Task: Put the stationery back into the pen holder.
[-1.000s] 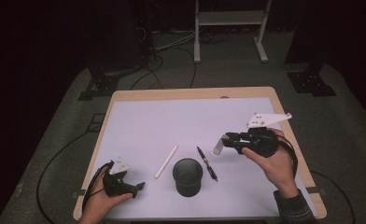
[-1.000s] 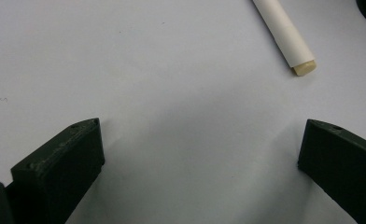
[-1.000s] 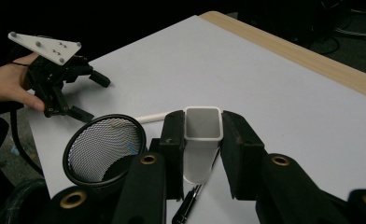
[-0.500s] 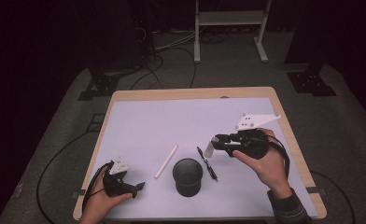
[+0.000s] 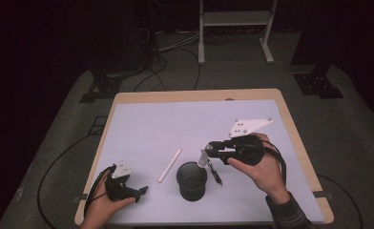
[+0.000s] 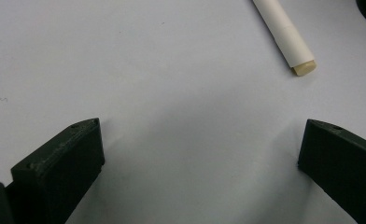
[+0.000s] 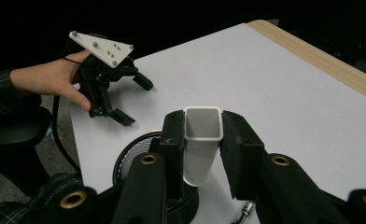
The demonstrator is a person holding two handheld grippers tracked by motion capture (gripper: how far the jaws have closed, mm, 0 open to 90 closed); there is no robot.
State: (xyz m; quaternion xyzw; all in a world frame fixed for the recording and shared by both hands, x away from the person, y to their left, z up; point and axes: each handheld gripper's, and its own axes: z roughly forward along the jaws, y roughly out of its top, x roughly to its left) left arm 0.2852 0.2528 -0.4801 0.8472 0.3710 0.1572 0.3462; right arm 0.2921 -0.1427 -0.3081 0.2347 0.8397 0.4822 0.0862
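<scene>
My right gripper (image 5: 208, 151) is shut on a short white hollow tube (image 5: 203, 159), holding it just above and to the right of a black mesh cup (image 5: 192, 180). In the right gripper view the tube (image 7: 200, 140) stands upright between the pads, open end up, with the cup's rim (image 7: 127, 156) below it. A white marker (image 5: 170, 164) lies left of the cup and a black pen (image 5: 215, 172) lies right of it. My left gripper (image 5: 141, 191) rests open at the table's front left. Its jaws (image 6: 200, 135) frame bare table, with the marker (image 6: 286, 35) beyond them.
The white table top (image 5: 185, 124) has a wooden border (image 5: 199, 95) along the far and right sides. On the floor beyond are cables and a white stand's legs (image 5: 233, 36). The left gripper (image 7: 125, 100) and its hand appear across the table in the right gripper view.
My right gripper has moved left with the white tube, from right of the black pen to the cup's right edge. The left gripper has stayed where it was.
</scene>
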